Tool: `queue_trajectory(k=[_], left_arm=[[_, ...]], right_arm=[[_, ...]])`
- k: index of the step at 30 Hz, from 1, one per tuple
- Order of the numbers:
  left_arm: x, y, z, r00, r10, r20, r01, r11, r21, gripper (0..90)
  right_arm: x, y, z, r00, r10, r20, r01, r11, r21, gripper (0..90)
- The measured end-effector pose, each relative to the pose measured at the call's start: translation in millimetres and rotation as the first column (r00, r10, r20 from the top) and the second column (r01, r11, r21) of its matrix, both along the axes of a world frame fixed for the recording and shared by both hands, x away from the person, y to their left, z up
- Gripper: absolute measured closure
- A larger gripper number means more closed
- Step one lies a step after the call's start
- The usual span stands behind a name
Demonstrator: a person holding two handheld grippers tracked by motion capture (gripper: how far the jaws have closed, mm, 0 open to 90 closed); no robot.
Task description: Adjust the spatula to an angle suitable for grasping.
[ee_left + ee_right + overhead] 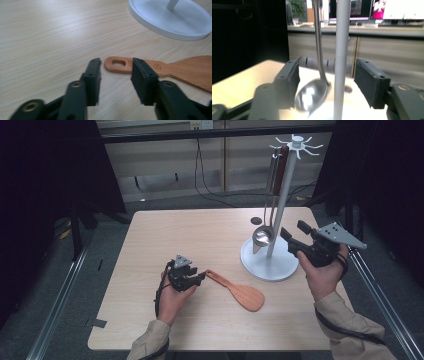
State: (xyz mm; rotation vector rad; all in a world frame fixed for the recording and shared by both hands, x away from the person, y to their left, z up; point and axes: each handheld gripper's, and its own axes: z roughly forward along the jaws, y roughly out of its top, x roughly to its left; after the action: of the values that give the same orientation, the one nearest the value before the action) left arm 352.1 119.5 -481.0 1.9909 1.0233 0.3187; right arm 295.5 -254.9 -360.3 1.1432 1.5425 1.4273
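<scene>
A wooden spatula [241, 293] lies flat on the table, its handle end with a hanging hole [119, 63] pointing at my left gripper [199, 275]. That gripper [116, 71] is open, low over the table, and the handle tip lies just ahead between its jaws, untouched. A white utensil stand [283, 195] rises from a round base [280, 268]. A steel ladle [263, 235] hangs from it, bowl near the base. My right gripper [293, 231] is open beside the stand. The pole [342, 60] and ladle bowl [311, 98] stand in front of its jaws [327, 68].
A dark-handled utensil [283, 164] also hangs from the stand's top hooks [298, 144]. A small dark disc [256, 220] lies on the table behind the base. Bare tabletop [175, 232] spreads to the left and back. Cables run along the floor beyond the table.
</scene>
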Motion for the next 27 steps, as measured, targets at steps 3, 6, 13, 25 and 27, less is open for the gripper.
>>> queue_trajectory(k=[3, 6, 13, 25, 27], left_arm=[[4.5, -5.2, -3.1, 0.9998, -0.005, -0.019, 0.005, 0.9999, 0.014, 76.1], [11.3, -7.4, -6.7, 0.999, 0.006, -0.044, -0.005, 0.9999, 0.014, 87.5], [24.0, -13.0, -10.1, 0.9995, -0.009, -0.029, 0.01, 0.9996, 0.026, 90.0], [28.7, -35.5, -20.0, 0.9973, -0.057, -0.046, 0.062, 0.9933, 0.098, 90.0], [28.7, -35.9, -18.1, 0.996, -0.072, -0.052, 0.079, 0.9888, 0.127, 90.0]], right_arm=[[-3.3, -1.2, -15.8, 0.9992, 0.015, -0.037, -0.015, 1.0, -0.005, 31.4], [-6.8, -2.4, -28.5, 0.9978, 0.026, -0.061, -0.026, 1.0, -0.009, 28.4], [-14.7, -4.3, -44.7, 0.9949, 0.045, -0.09, -0.048, 0.998, -0.031, 24.2], [-23.9, -2.2, -57.1, 0.9883, 0.083, -0.128, -0.093, 0.993, -0.075, 18.6], [-25.4, -2.2, -58.0, 0.9873, 0.082, -0.136, -0.093, 0.993, -0.073, 18.1]])
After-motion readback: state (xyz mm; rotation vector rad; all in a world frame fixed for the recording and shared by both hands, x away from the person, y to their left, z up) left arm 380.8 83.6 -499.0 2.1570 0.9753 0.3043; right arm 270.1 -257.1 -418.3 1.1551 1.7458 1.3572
